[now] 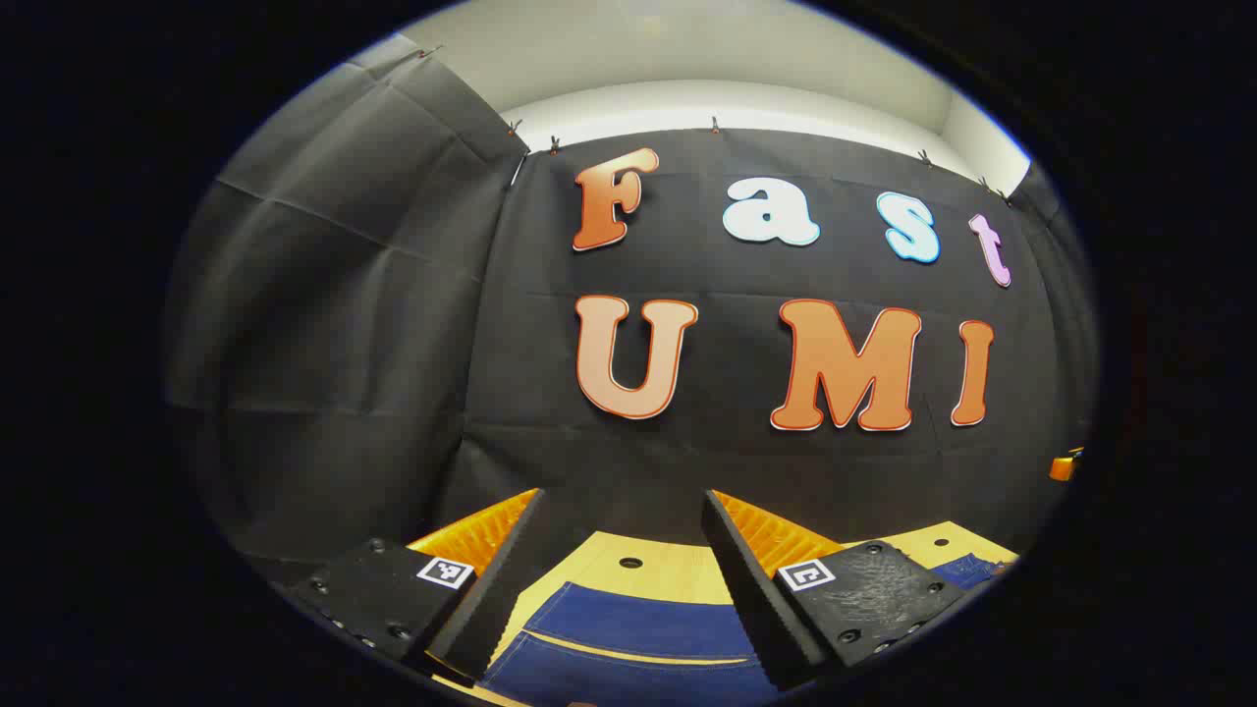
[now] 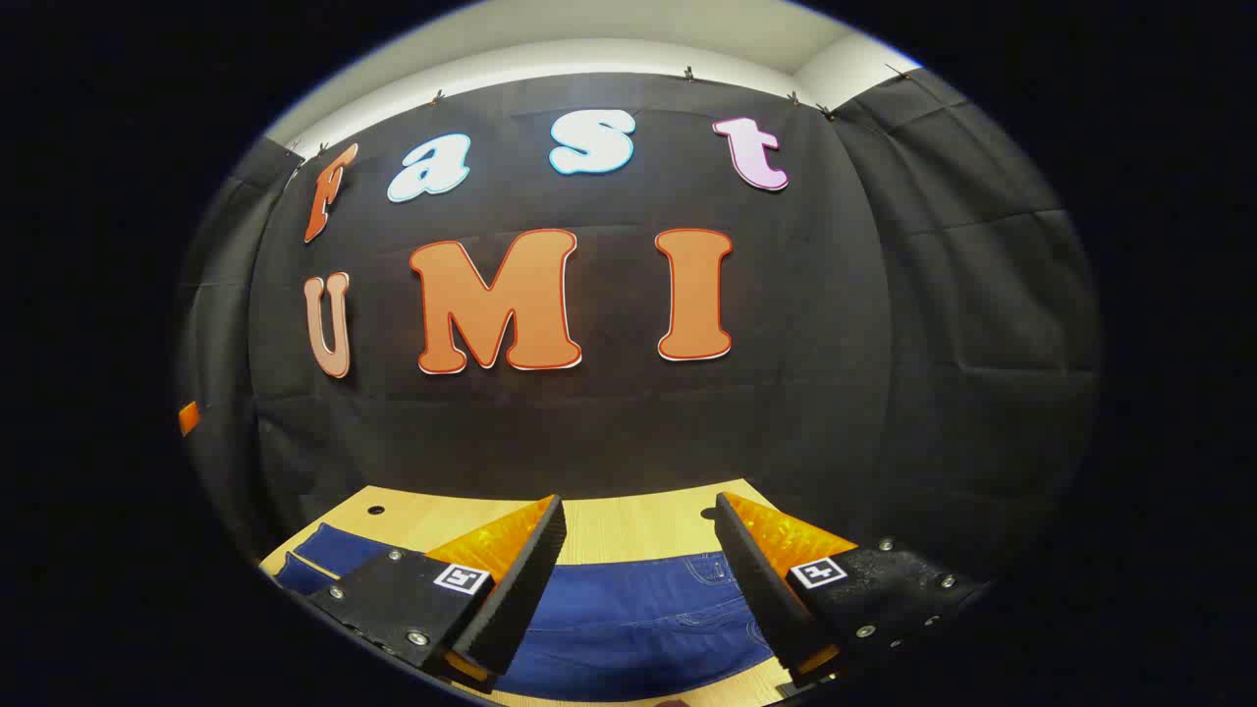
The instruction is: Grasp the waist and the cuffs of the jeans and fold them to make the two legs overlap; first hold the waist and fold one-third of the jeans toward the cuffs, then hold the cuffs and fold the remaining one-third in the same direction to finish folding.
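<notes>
— What do we count on the bench (image 2: 628,525)?
— We count 1 pair of jeans (image 2: 628,614), lying on 1 bench.
— And the tongs?
— We count 2: the left tongs (image 1: 624,589) and the right tongs (image 2: 638,589), each with 2 fingers set apart, so 4 fingers between them.
— Any holes in the bench top?
— In the right gripper view we count 2 small dark holes; in the left gripper view, 2 as well.

Between my jaws dark blue jeans (image 1: 628,638) with tan stitching, beyond them my pale wood table (image 2: 628,525), black cloth wall (image 2: 884,344)
</notes>
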